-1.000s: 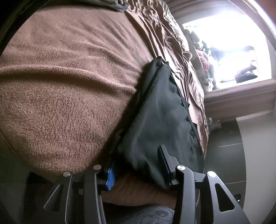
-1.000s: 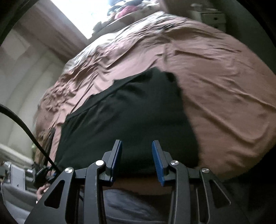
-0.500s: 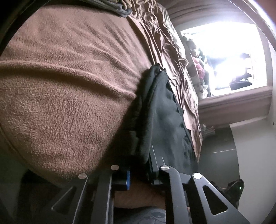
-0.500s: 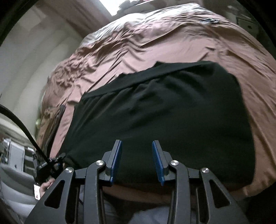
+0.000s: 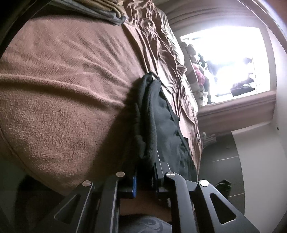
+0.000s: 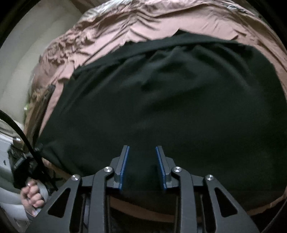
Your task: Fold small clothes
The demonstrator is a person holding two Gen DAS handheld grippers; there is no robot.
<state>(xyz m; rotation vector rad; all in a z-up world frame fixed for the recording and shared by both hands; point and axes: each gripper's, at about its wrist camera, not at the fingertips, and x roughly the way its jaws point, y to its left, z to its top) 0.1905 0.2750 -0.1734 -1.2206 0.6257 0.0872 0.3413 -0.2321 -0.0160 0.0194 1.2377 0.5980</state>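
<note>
A black garment (image 6: pixel 161 98) lies spread on a brown bed cover (image 6: pixel 125 23). In the left wrist view its near corner (image 5: pixel 148 129) is bunched and pinched between the jaws of my left gripper (image 5: pixel 145 179), which is shut on it at the bed's near edge. My right gripper (image 6: pixel 142 166) is open, its blue-padded fingers (image 6: pixel 123 166) standing apart over the garment's near hem, with nothing held. The person's left hand (image 6: pixel 34 193) on the left gripper shows at the lower left of the right wrist view.
A brown fleece blanket (image 5: pixel 62 89) covers the bed left of the garment. Folded cloth (image 5: pixel 100 9) lies at the far end. A bright window (image 5: pixel 227 59) and dark tiled floor (image 5: pixel 220 161) are to the right. A black cable (image 6: pixel 21 132) hangs at the left.
My left gripper closed on the garment's corner and bunched it. My right gripper moved forward and lower over the garment, staying open.
</note>
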